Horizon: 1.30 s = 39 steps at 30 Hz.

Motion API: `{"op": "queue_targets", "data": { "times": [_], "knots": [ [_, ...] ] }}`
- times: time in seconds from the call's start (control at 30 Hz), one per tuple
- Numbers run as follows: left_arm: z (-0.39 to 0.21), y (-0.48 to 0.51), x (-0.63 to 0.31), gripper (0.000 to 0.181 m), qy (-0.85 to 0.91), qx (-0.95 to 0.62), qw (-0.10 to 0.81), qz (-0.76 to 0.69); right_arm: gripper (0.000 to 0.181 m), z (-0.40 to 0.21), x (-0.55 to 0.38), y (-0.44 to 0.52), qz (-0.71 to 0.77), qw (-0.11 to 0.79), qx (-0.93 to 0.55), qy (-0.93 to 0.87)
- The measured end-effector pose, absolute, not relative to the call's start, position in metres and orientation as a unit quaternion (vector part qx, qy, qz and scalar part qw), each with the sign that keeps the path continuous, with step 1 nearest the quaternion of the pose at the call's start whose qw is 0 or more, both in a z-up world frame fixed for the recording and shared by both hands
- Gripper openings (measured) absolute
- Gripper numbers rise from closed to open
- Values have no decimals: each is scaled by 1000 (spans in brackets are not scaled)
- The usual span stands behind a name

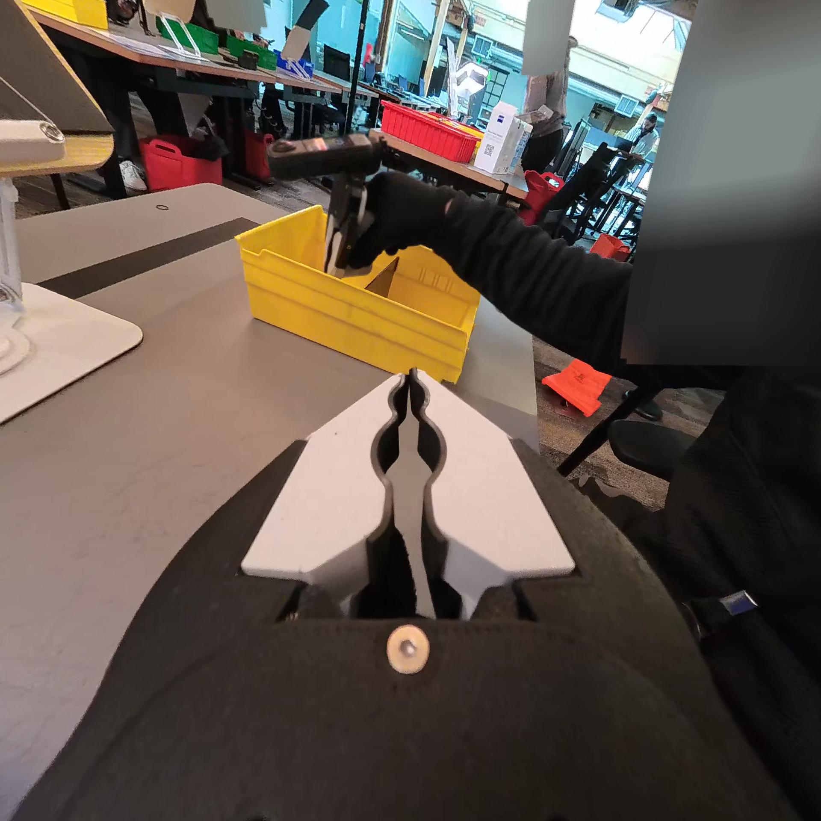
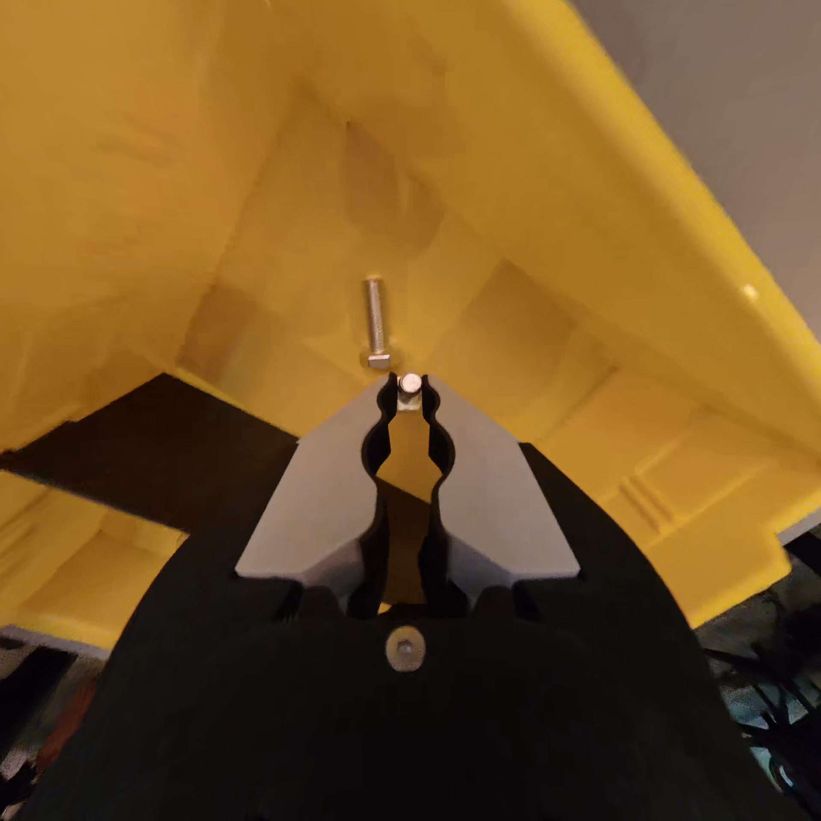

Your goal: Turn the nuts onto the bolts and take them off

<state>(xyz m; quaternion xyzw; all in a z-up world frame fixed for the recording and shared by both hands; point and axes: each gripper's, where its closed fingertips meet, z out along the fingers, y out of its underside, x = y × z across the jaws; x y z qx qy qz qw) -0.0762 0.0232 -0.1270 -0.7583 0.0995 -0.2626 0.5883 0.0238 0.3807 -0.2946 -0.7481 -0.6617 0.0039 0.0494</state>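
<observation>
My right gripper (image 2: 408,381) reaches into the yellow bin (image 2: 577,275) and is shut on a silver bolt (image 2: 409,391), held at the fingertips, its end facing the camera. A second silver bolt (image 2: 376,322) lies on the bin floor just beyond the tips. In the left wrist view the right gripper (image 1: 342,262) points down into the yellow bin (image 1: 355,320), held by a black-gloved hand (image 1: 400,213). My left gripper (image 1: 409,375) is shut and empty, hovering over the grey table short of the bin. No nuts are visible.
A dark divider (image 1: 382,280) splits the bin. A white stand base (image 1: 57,346) sits at the table's left. The table's right edge (image 1: 533,377) is near the bin. Other tables with red and green bins stand behind. My hands' fingertips stand some 40 cm from each other.
</observation>
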Motion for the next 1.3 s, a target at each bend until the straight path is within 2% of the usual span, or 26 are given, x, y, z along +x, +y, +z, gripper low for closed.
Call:
{"op": "queue_targets", "data": {
  "times": [0.13,0.4,0.53,0.73,0.93,1.13,1.3],
  "knots": [
    [-120,20,-87,1,98,-761,592,-248,22,-287,11,386,23,79,-756,-650],
    [-90,-16,-190,8,58,-805,585,-80,20,-196,-20,324,123,194,-705,-672],
    [-95,-45,-237,12,22,-840,542,-18,15,-157,-29,282,166,234,-669,-686],
    [-174,-81,-272,22,4,-937,348,30,14,-135,-37,228,205,247,-631,-706],
    [-265,-111,-293,18,-52,-981,183,25,14,-141,-42,186,229,238,-608,-722],
    [-303,-128,-304,18,-98,-988,114,31,14,-144,-42,170,240,233,-598,-729],
    [-316,-126,-311,21,-118,-986,107,49,13,-140,-46,160,246,239,-585,-735]
  ]
}}
